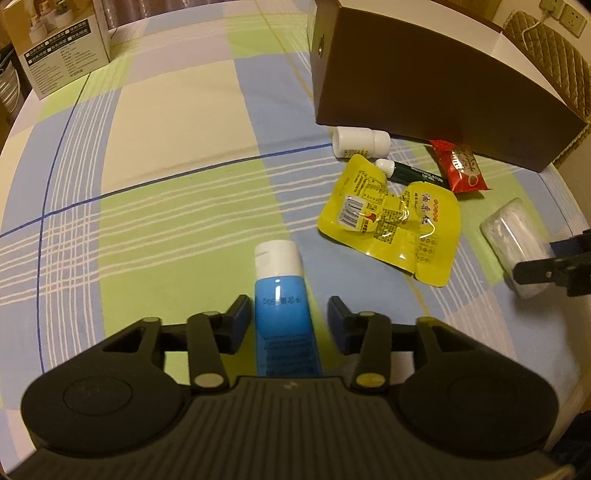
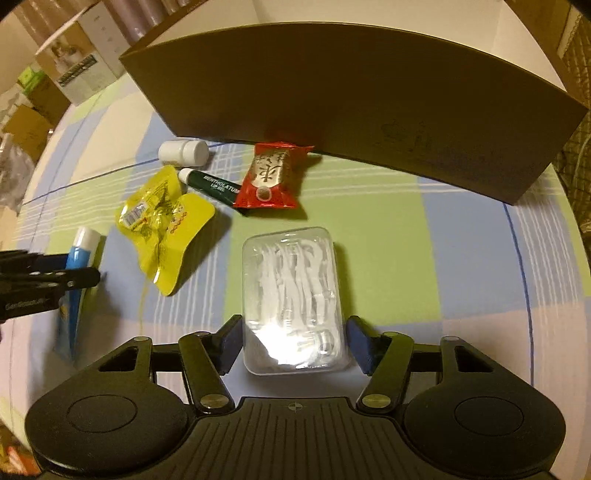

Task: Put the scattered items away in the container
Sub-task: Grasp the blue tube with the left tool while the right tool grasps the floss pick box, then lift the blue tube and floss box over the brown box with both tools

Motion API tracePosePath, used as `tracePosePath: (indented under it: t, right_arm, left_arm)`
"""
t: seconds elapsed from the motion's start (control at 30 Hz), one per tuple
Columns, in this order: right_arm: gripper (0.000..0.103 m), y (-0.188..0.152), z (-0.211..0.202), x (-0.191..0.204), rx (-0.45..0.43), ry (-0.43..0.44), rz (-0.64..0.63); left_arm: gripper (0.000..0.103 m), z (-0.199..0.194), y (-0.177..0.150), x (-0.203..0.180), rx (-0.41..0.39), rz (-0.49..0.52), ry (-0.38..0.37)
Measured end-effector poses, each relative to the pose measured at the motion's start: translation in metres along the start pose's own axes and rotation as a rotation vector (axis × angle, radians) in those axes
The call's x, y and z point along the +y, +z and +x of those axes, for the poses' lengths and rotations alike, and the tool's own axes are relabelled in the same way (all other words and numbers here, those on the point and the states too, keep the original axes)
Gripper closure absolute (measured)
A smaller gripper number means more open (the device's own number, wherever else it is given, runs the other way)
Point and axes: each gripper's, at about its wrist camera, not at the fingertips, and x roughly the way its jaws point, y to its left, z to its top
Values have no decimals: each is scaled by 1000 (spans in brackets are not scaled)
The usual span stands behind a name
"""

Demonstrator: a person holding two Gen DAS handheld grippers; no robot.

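A blue tube with a white cap point(image 1: 281, 295) lies on the checked tablecloth between the fingers of my open left gripper point(image 1: 290, 314); the left pad is next to it, the right pad apart. It also shows in the right wrist view point(image 2: 78, 258). A clear box of white floss picks point(image 2: 291, 295) lies between the fingers of my open right gripper point(image 2: 295, 338), with small gaps either side; it also shows in the left wrist view point(image 1: 513, 236). The brown cardboard container point(image 2: 369, 107) stands behind. A yellow pouch point(image 1: 395, 218), a green lip-gel tube point(image 2: 212, 186), a red packet point(image 2: 271, 177) and a white bottle point(image 2: 183, 151) lie before it.
A printed product carton point(image 1: 62, 44) stands at the far left of the table. More boxes point(image 2: 29, 122) are stacked beyond the table's left edge. A quilted chair back point(image 1: 546, 48) and wall sockets point(image 1: 569, 16) are at the far right.
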Motion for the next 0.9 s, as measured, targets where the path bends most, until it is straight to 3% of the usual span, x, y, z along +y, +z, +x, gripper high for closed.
tracePosePath:
  t: [0.07, 0.3, 0.33, 0.37, 0.4, 0.57, 0.9]
  right_arm:
    - [9, 1, -4, 3, -35, -21, -20]
    - [9, 7, 7, 10, -67, -65, -50]
    - [12, 5, 7, 12, -67, -70, -65]
    - [31, 3, 8, 13, -60, -74, -79]
    - [37, 1, 9, 14, -54, -76, -92]
    - [43, -8, 9, 21, -65, -120, -193]
    - [43, -13, -10, 13, -74, -100, -165]
  left_arm:
    - [50, 2, 1, -2, -2, 8, 12]
    - [50, 9, 5, -6, -21, 52, 49]
    - [51, 9, 5, -6, -24, 54, 50]
    - [56, 9, 5, -5, -28, 55, 47]
    - [58, 8, 4, -5, -34, 58, 43]
    - [77, 5, 0, -8, -44, 79, 31]
    - [78, -6, -9, -11, -22, 93, 15]
